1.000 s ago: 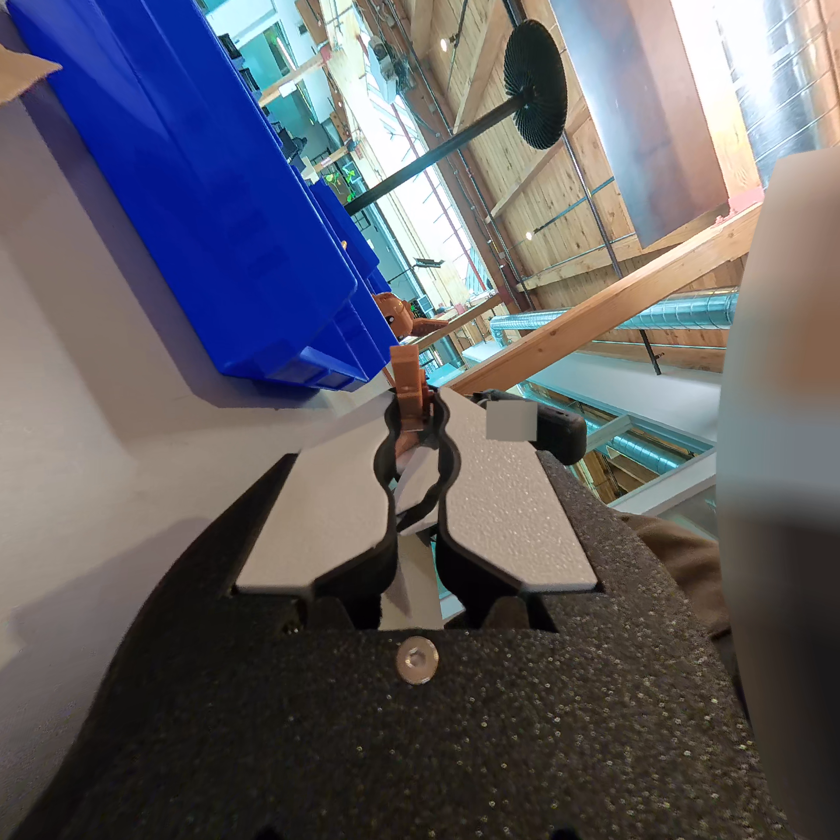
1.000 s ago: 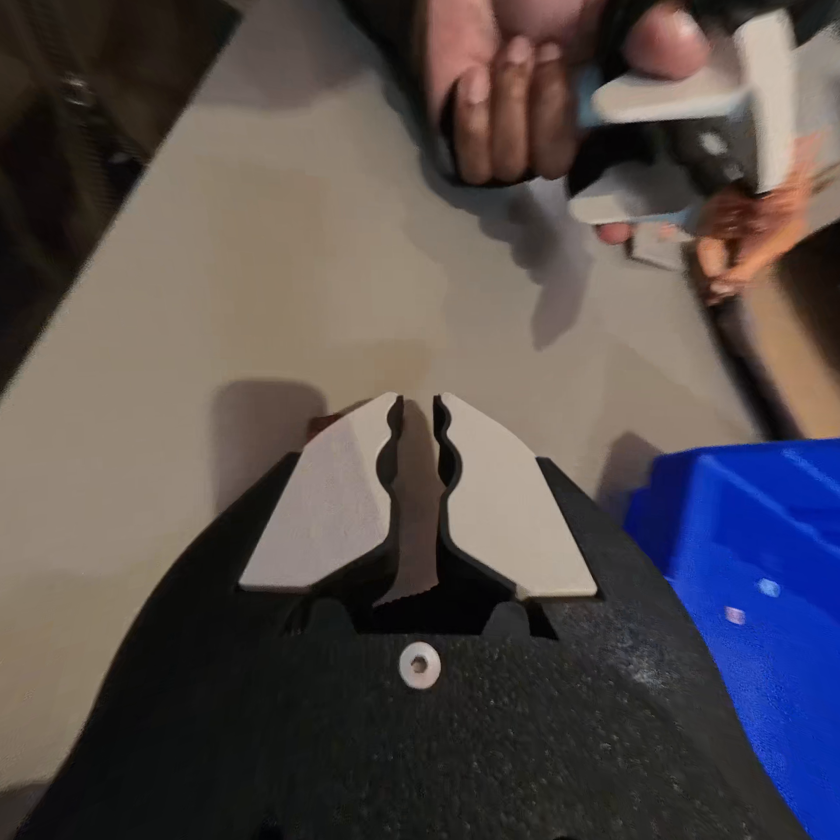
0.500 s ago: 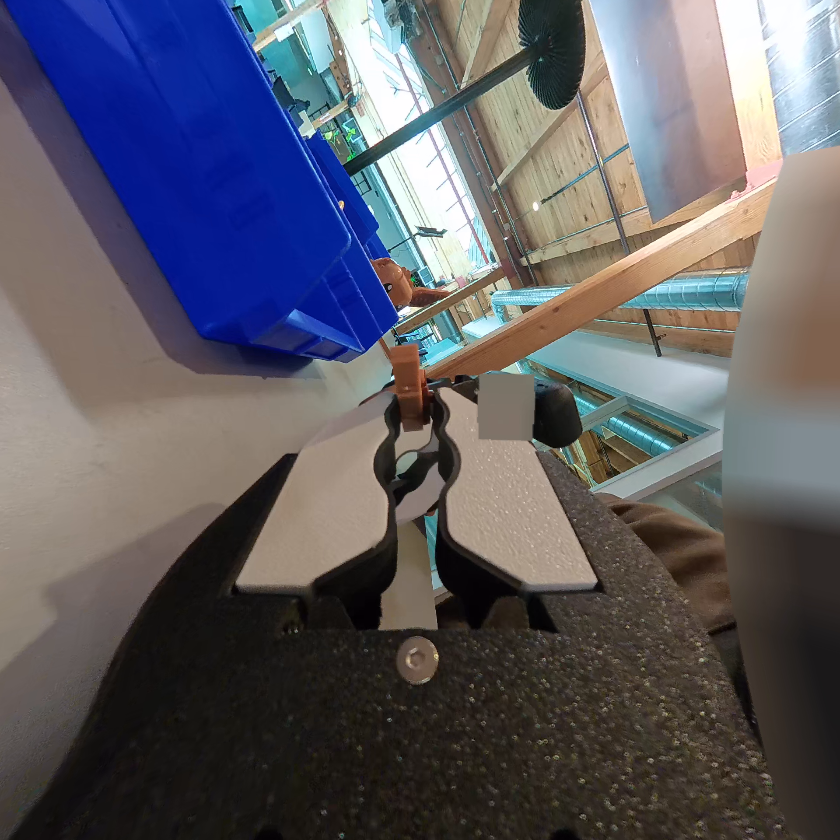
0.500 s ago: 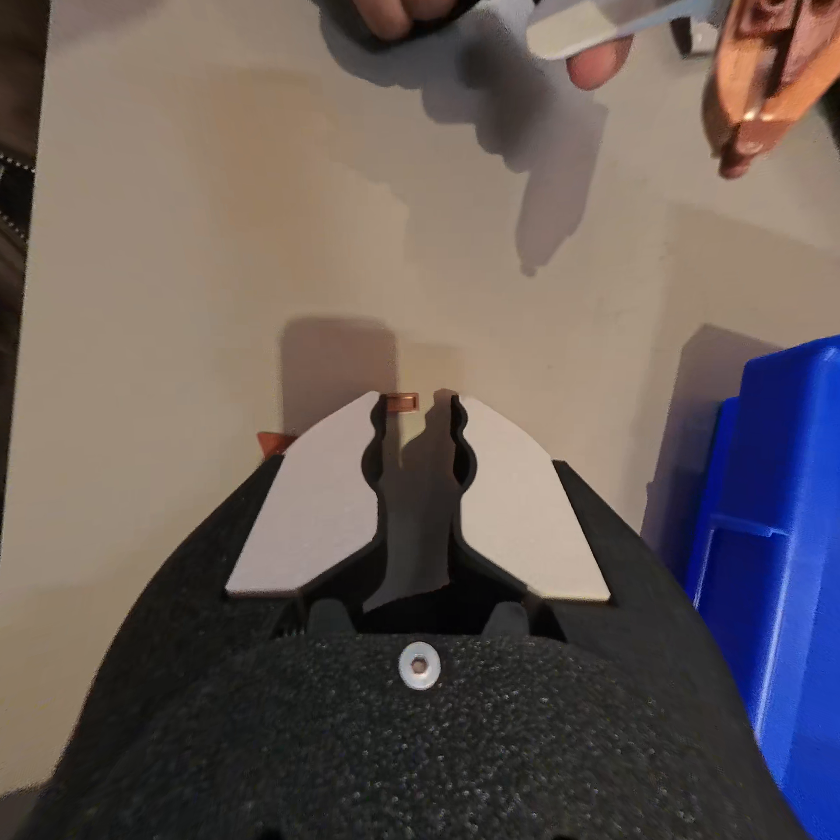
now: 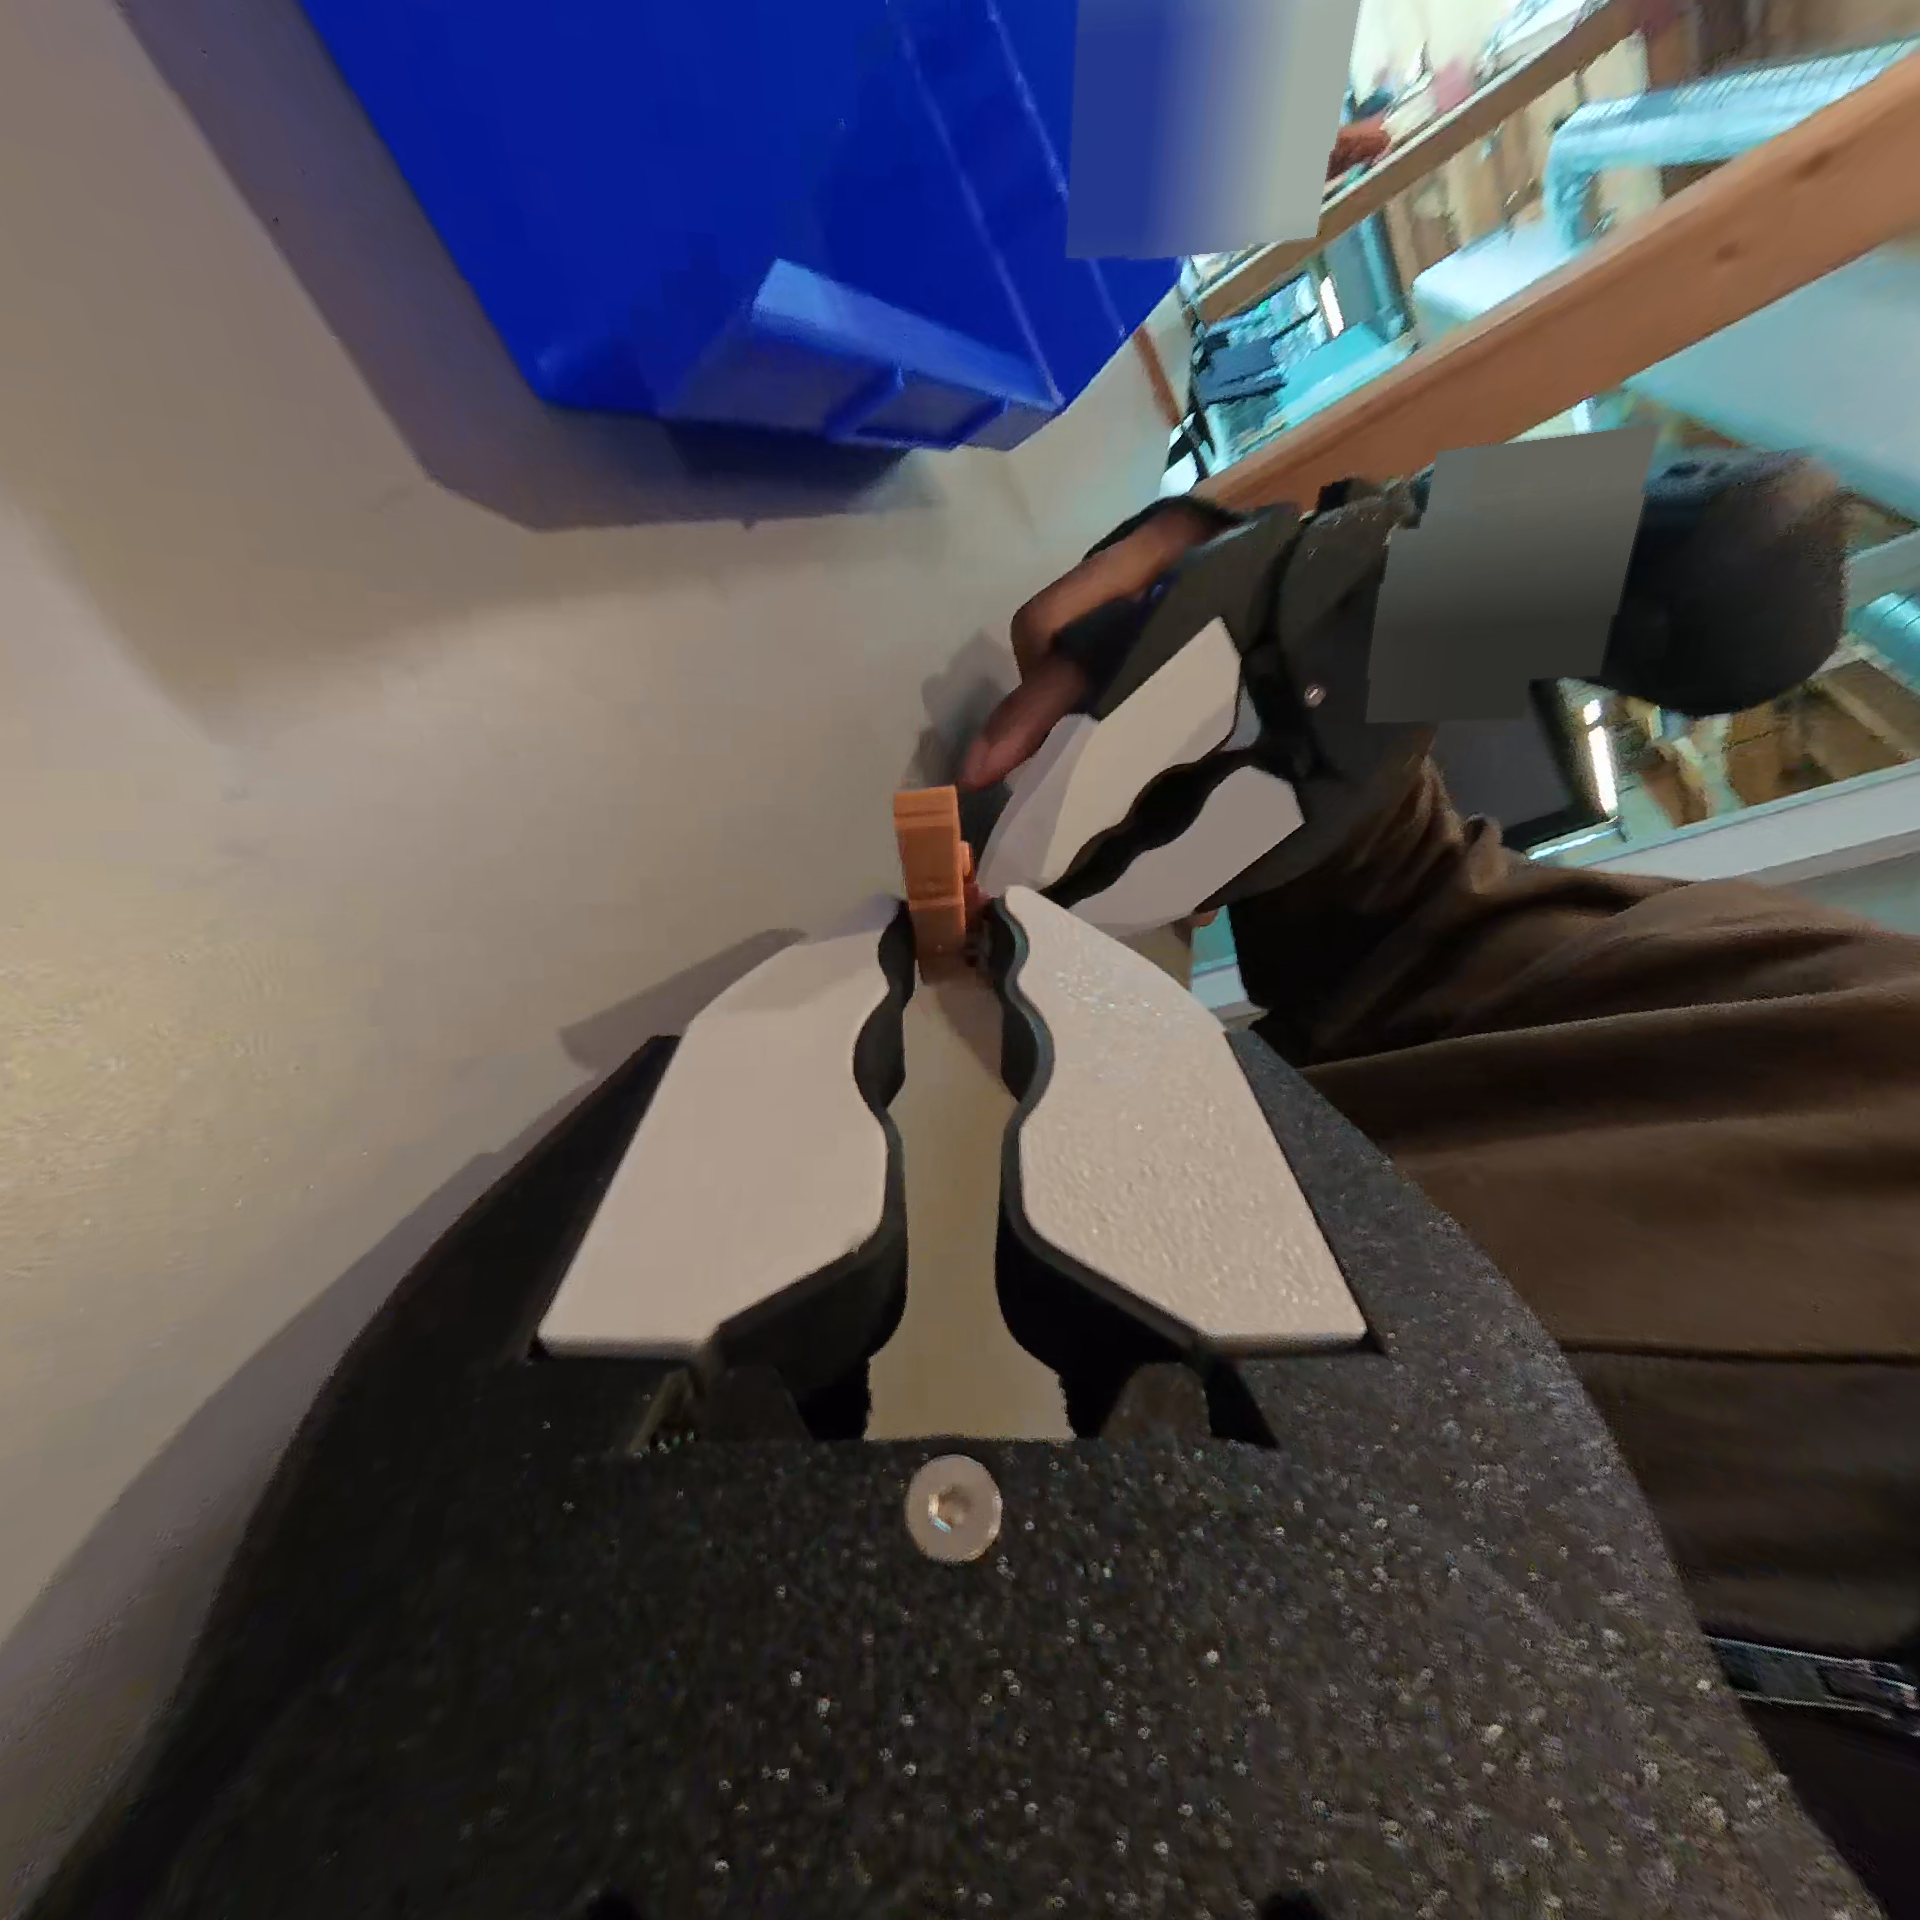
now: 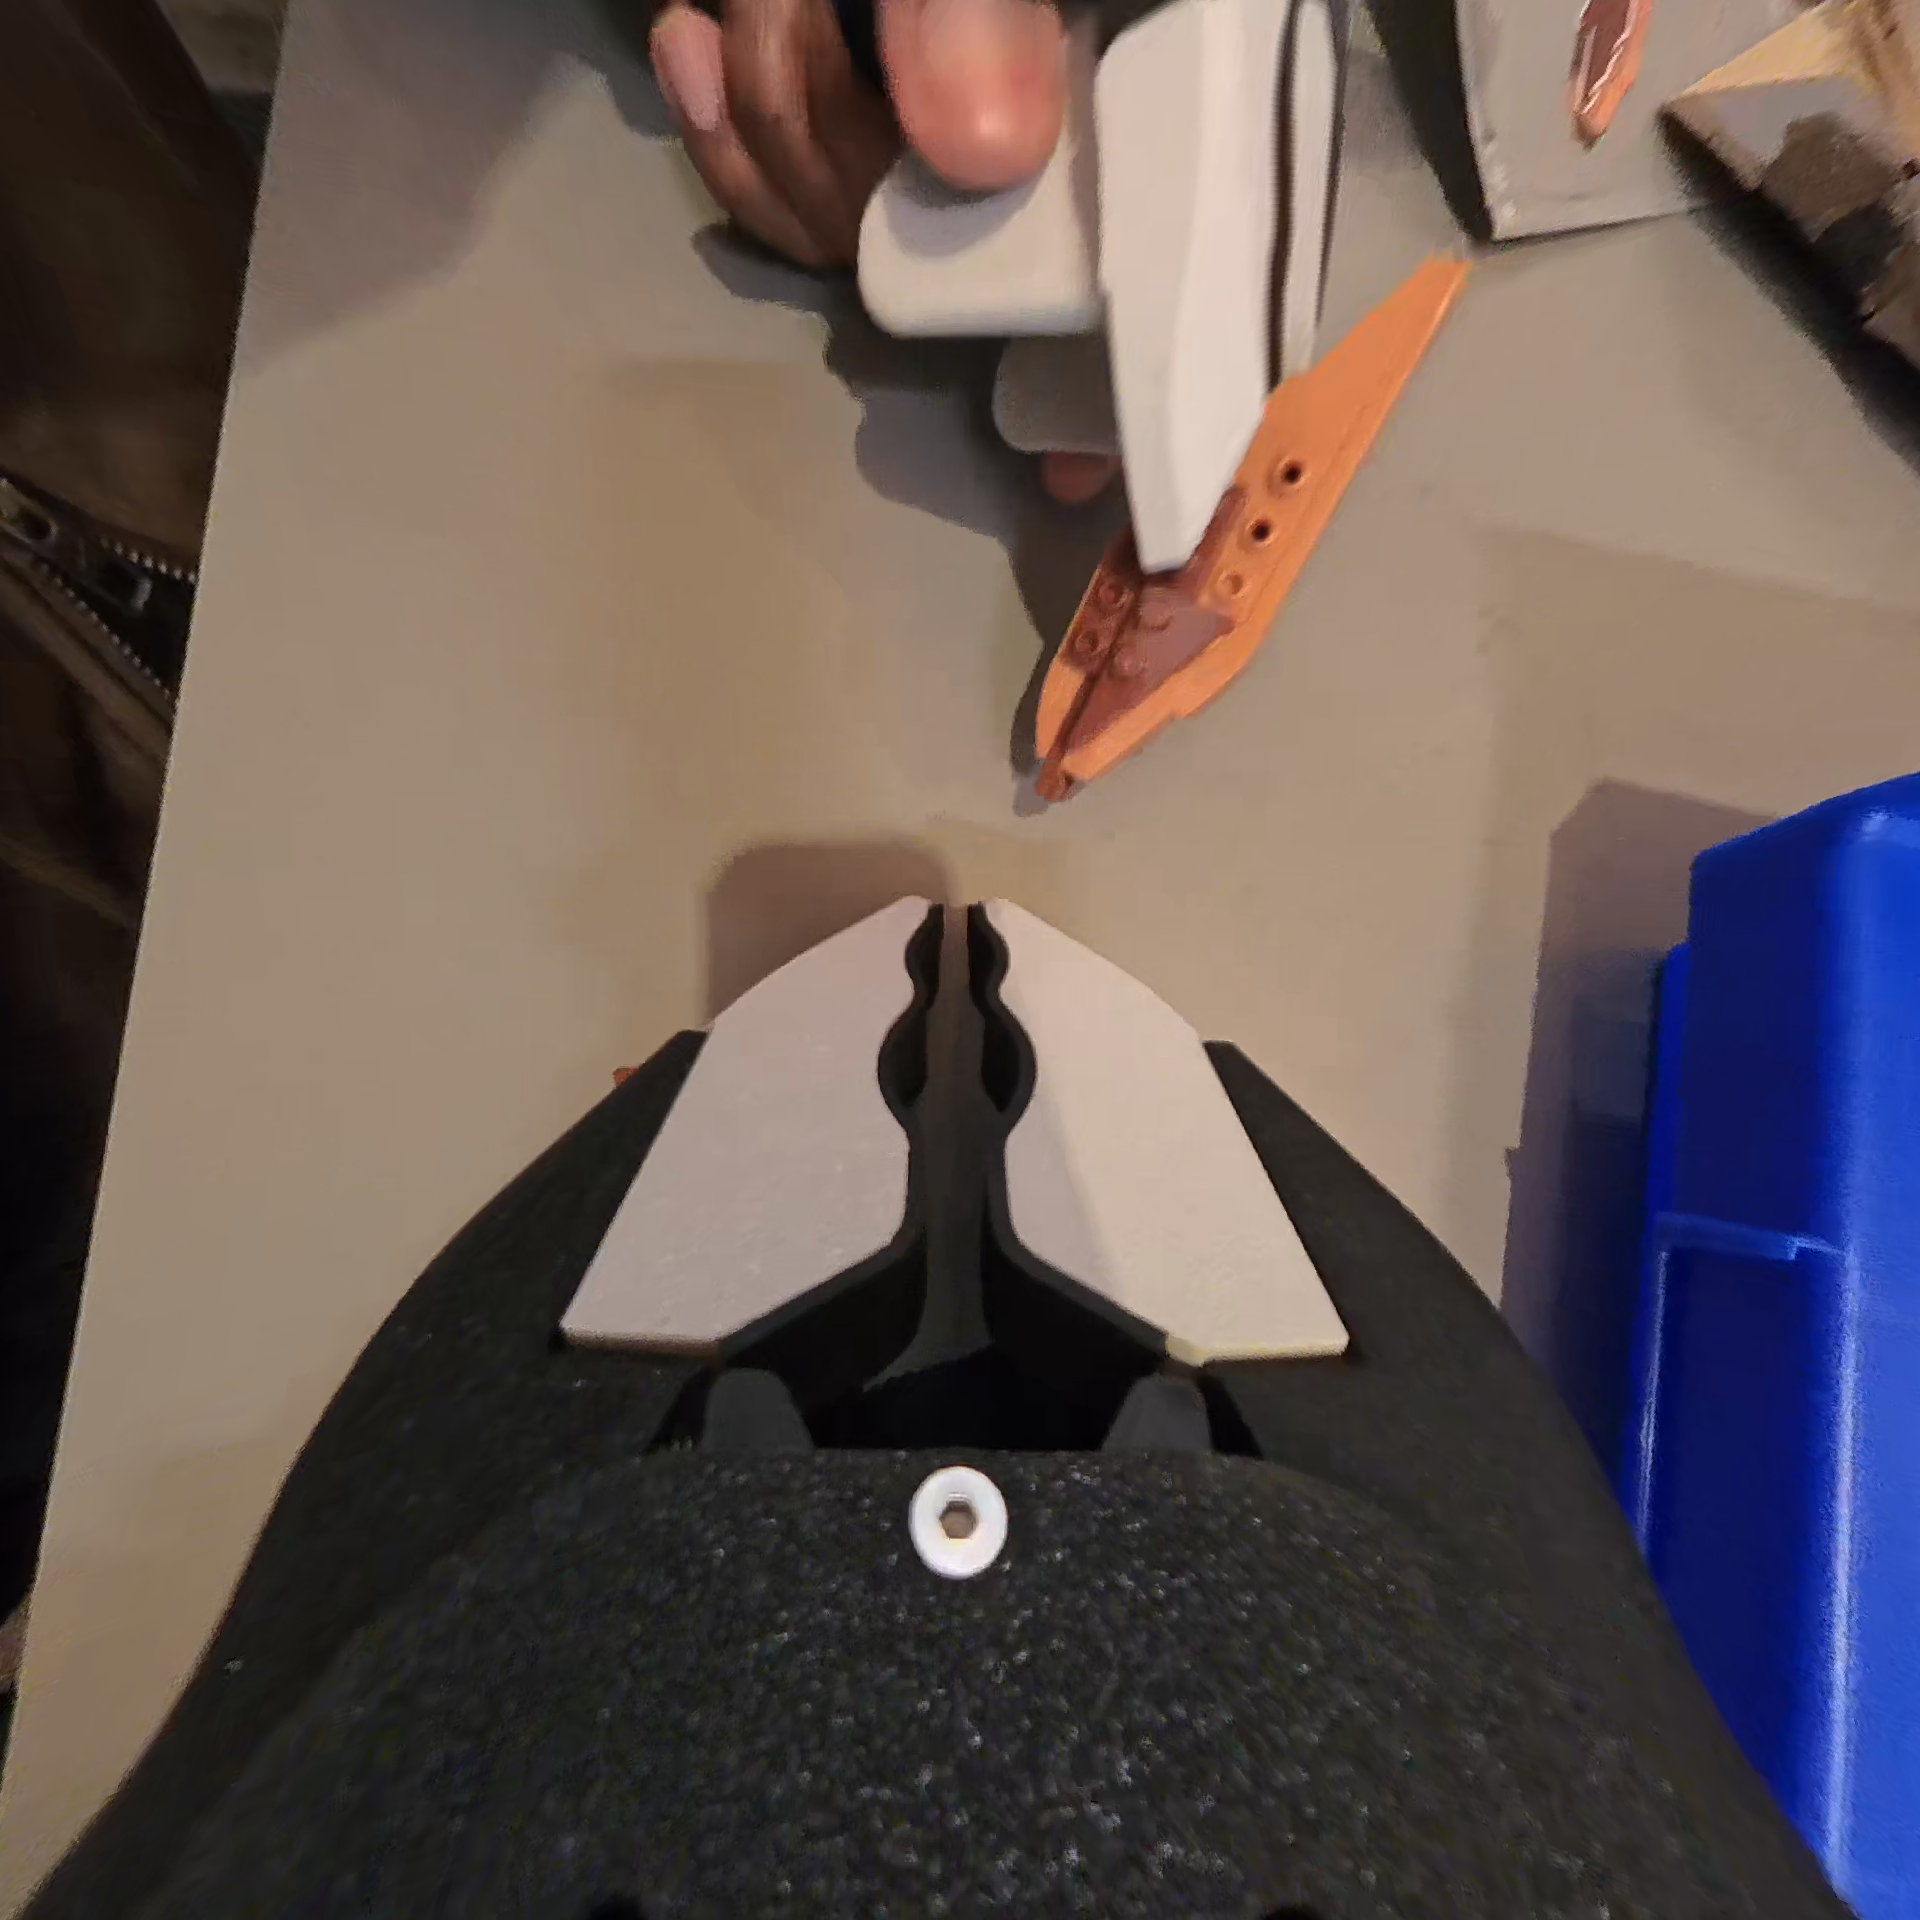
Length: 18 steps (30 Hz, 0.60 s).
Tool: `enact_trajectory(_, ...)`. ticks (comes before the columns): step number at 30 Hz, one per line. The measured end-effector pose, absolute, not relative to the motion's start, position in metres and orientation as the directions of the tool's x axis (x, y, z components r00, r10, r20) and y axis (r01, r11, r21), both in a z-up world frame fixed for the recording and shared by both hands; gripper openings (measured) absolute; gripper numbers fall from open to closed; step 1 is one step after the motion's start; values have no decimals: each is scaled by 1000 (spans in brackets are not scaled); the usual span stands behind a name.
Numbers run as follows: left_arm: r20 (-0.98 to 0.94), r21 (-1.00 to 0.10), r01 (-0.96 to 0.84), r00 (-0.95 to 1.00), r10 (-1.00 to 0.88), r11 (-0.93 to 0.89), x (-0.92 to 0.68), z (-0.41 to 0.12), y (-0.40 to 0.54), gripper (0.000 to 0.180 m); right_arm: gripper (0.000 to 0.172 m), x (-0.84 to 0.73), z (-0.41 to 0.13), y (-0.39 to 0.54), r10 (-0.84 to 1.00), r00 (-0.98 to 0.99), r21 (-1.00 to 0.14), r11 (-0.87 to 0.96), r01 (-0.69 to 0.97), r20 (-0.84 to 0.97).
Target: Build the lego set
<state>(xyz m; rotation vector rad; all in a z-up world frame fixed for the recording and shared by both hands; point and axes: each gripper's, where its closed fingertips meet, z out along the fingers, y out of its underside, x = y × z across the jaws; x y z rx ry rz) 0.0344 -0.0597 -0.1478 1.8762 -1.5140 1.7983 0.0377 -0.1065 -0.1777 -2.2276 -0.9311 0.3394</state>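
My left gripper (image 5: 951, 914) is shut on an orange toy-brick piece (image 5: 930, 868) that sticks up past its fingertips. In the right wrist view the left gripper (image 6: 1174, 551) holds that piece as a flat orange plate with brown bricks on it (image 6: 1226, 582), its tip just above the beige table (image 6: 520, 623). My right gripper (image 6: 956, 906) is shut, with only a thin slit between its fingers, low over the table. In the left wrist view the right gripper (image 5: 1013, 868) has its tips right beside the orange piece. A small orange bit (image 6: 623, 1073) pokes out under its left side.
A blue bin (image 6: 1808, 1247) stands close on the right of my right gripper; it also shows in the left wrist view (image 5: 727, 208). A person's hands (image 6: 810, 135) (image 5: 1049, 665) hold the grippers. Cardboard (image 6: 1818, 156) lies at the far right. A brown sleeve (image 5: 1558, 1143) fills the right. The left gripper's tips are roughly 6 cm from the right gripper's.
My right gripper opened wider, then shut; the small orange bit seen at its left fingertip no longer shows there. My left gripper tilted down toward the table and brought the orange piece close to the right gripper.
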Motion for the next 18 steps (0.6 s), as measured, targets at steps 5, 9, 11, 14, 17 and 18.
enact_trajectory(5, 765, -536, -723, -197, -613, -436, 36, -157, -54, 19, 4, 37, -180, -103, 696, 717, -701, -501, 507, 21)
enact_trajectory(9, 725, -566, -708, -184, -664, -422, 39, -160, -44, 33, 6, 39, -177, -103, 693, 721, -713, -495, 496, 21)
enact_trajectory(11, 703, -579, -707, -182, -688, -405, 39, -161, -39, 37, 11, 42, -176, -106, 687, 726, -710, -511, 485, 2)
enact_trajectory(14, 651, -606, -712, -187, -736, -356, 38, -163, -34, 40, 17, 44, -179, -111, 687, 726, -686, -528, 501, 1)
enact_trajectory(17, 626, -620, -711, -193, -756, -332, 38, -164, -31, 41, 20, 48, -179, -106, 666, 745, -684, -526, 506, 39)
enact_trajectory(18, 623, -623, -709, -193, -758, -331, 39, -163, -30, 41, 22, 52, -178, -100, 641, 765, -685, -531, 499, 61)
